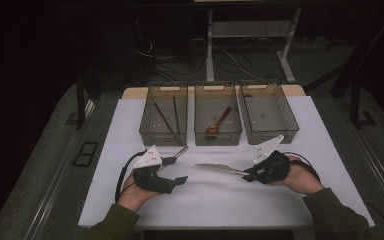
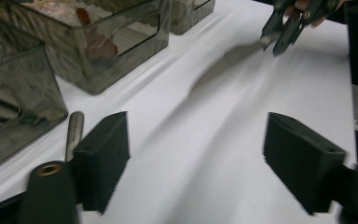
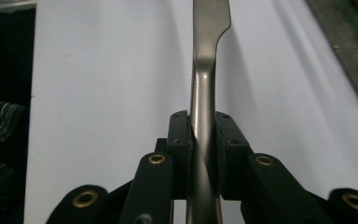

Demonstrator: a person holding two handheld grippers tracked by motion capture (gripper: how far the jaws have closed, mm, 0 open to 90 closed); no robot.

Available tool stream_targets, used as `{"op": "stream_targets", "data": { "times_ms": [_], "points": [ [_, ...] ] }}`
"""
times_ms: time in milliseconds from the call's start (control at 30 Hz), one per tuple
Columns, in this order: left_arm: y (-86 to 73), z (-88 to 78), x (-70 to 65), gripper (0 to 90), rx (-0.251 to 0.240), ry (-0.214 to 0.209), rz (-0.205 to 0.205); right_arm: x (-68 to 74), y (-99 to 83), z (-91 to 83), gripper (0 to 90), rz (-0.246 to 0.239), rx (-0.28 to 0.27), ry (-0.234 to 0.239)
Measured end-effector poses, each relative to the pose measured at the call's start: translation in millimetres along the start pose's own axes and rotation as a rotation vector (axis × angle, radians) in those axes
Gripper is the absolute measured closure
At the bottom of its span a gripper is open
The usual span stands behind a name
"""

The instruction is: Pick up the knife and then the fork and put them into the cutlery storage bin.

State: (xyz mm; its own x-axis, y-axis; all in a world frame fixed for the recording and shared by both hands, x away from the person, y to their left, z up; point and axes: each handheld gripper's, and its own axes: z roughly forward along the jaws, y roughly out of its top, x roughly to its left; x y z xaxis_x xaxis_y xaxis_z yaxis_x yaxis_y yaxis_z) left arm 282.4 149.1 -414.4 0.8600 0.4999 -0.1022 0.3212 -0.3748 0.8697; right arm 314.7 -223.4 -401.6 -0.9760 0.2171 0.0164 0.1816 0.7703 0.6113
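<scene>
Silver-grey metal table knife [image 1: 220,168] with a bright glint along the handle, clamped between matte black gripper pads [image 3: 181,140] with brass-coloured rivets. Plain white rectangular table mat [image 1: 220,200], unpatterned. Smoky translucent grey plastic bins [image 1: 163,116], fine grid on floors, reddish-brown wooden spoon [image 1: 219,122] inside the middle one.

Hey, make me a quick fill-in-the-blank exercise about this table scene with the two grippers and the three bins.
1. The right gripper is shut on a metal ____.
2. The left gripper has its jaws ____, with nothing between them.
3. The wooden spoon lies in the ____ bin of three.
4. The chopsticks lie in the ____ bin.

Missing words: knife; open; middle; left
</scene>
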Motion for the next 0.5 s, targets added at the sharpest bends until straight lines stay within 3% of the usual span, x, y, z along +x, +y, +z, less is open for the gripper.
{"op": "stream_targets", "data": {
  "times_ms": [300,333,400,500],
  "points": [
    [-16.9,-1.8,-4.4,1.5,0.005,0.047,-0.002,-9.7,-7.2,-19.8,77.6,0.086,-0.056,-0.049],
    [-17.8,-2.2,-4.9,1.5,0.003,0.05,0.0,-9.8,-7.9,-21.5,77.6,0.114,-0.067,-0.052],
    [-18.9,-2.5,-6.0,0.4,0.008,0.05,-0.003,-13.5,-10.1,-25.6,77.6,0.117,-0.07,-0.069],
    [-19.7,-1.2,-5.8,0.0,0.033,0.053,-0.019,-16.2,-11.5,-31.6,77.6,0.163,-0.089,-0.092]
  ]
}}
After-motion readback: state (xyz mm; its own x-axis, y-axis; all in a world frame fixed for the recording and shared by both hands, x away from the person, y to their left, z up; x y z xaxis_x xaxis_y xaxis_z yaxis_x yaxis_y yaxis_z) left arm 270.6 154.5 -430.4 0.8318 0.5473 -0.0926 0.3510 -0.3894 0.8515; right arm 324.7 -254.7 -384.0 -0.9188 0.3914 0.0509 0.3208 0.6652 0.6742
